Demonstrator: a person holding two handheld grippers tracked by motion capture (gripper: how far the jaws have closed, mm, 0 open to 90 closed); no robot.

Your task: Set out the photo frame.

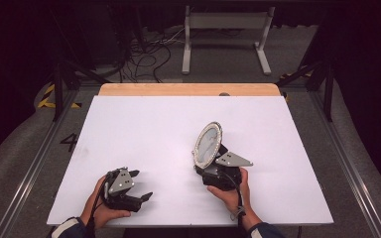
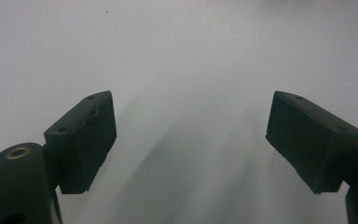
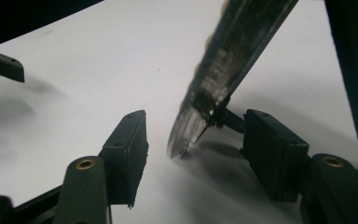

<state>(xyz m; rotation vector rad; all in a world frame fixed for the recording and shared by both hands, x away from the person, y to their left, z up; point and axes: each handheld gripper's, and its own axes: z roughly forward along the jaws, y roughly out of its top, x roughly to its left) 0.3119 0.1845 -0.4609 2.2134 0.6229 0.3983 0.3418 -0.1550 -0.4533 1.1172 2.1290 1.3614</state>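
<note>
An oval frame with a beaded silver rim (image 1: 208,144) stands upright on the white table (image 1: 154,119), right of the middle. My right gripper (image 1: 209,167) sits just behind it, held by a hand. In the right gripper view the frame's lower edge (image 3: 233,51) rests on the table between the two jaws of that gripper (image 3: 196,144), which is open. A thin black strut (image 3: 227,119) behind the frame reaches toward the right-hand jaw. My left gripper (image 1: 141,184) rests near the table's front left, open (image 2: 191,135), with bare white table between its jaws.
A wooden strip (image 1: 188,89) runs along the table's far edge. Beyond it on the floor stand a white metal frame (image 1: 225,29) and loose cables (image 1: 149,54). Metal rails (image 1: 34,163) run along both sides of the table.
</note>
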